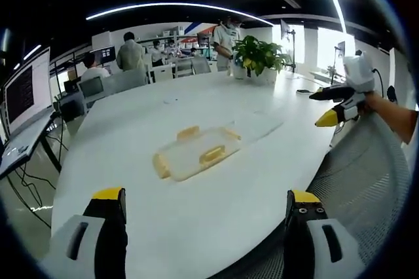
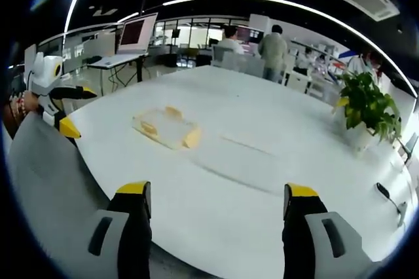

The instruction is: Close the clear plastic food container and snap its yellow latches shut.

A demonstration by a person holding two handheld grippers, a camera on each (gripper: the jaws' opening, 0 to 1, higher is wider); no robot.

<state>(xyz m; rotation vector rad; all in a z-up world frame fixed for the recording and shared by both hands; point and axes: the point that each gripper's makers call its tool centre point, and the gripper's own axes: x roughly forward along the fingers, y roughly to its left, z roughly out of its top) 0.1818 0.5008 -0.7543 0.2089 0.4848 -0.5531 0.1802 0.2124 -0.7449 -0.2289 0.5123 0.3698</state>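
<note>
above the table (image 1: 163, 226), both claws (image 1: 206, 204) (image 2: 216, 200) hover wide, container (image 1: 195, 153) untouched.

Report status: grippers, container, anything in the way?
Left gripper and right gripper open, off the table. Clear container untouched, yellow latches unsnapped. Path clear; potted plant far.
</note>
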